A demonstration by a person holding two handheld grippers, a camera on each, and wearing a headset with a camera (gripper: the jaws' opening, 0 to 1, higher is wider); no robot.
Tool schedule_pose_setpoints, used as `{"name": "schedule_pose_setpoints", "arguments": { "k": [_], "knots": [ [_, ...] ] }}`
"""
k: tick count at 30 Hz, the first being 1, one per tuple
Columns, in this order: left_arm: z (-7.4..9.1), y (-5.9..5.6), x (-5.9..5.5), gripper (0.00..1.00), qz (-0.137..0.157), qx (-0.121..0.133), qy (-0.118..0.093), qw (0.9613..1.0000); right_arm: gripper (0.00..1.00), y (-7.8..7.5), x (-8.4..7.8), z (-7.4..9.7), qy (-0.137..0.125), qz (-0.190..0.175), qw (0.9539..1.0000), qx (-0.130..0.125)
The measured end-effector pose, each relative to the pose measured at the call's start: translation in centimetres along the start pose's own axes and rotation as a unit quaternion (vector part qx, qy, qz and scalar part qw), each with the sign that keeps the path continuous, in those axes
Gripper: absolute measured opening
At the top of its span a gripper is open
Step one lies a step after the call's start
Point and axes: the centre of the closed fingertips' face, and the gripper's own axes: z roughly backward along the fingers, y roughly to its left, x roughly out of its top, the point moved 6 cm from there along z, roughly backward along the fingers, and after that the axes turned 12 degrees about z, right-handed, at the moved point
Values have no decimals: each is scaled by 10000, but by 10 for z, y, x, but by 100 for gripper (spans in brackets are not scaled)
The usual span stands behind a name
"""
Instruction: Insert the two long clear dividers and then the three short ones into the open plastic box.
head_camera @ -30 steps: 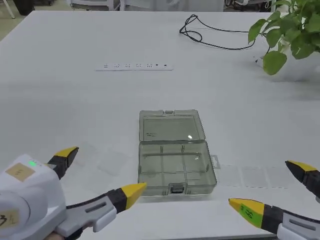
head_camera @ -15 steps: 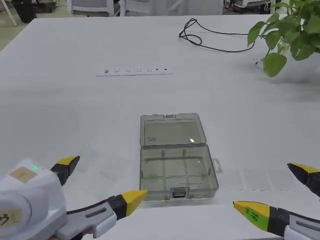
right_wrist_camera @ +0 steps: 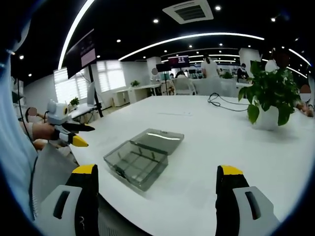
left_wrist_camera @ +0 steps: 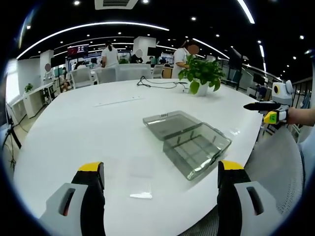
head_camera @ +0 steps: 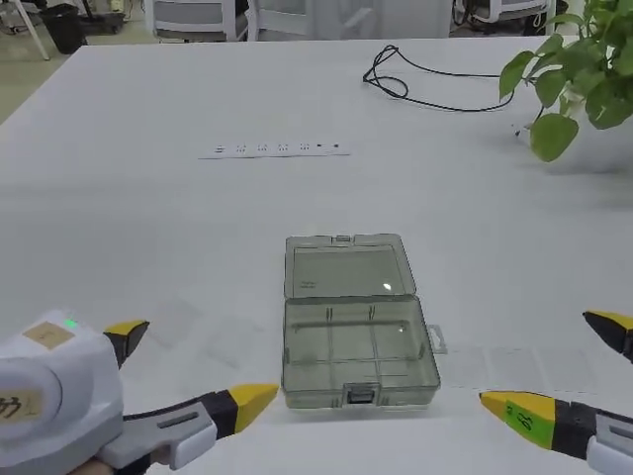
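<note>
Box [head_camera: 361, 348] near table [head_camera: 148, 218] edge (lid [head_camera: 346, 267] open)

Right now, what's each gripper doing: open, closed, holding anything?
Left gripper: open, holding nothing.
Right gripper: open, holding nothing.

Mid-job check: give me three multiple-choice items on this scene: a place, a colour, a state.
1. Relative to the plastic box, the power strip lies: A) inside it; B) in front of it; C) beyond it, past its lid.
2. The left hand-held gripper and right hand-held gripper have jaw tips coloured: A) red; B) yellow; C) blue.
3. The lid is: A) open, laid back behind the box; B) shut; C) detached.
Answers: 1 C, the strip sits past the lid; 2 B, yellow tips show; 3 A, the lid lies back, interior exposed.
</note>
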Motion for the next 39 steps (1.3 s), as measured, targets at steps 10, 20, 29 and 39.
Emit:
{"name": "schedule_pose_setpoints", "arguments": {
  "k": [10,20,29,39],
  "knots": [
    [-7,9,-2,97,-46,-26,257,9997,100,1,-6,-2,374,-52,9991,194],
    [-13,10,-10,97,-46,-96,521,9986,100,1,-8,-1,401,-53,9990,171],
    [-24,15,-14,95,-120,-122,897,9958,100,2,-10,-3,428,-53,9988,221],
    [-42,25,-21,90,-160,-3,1623,9866,100,3,-11,-3,458,-47,9986,243]
  ]
}}
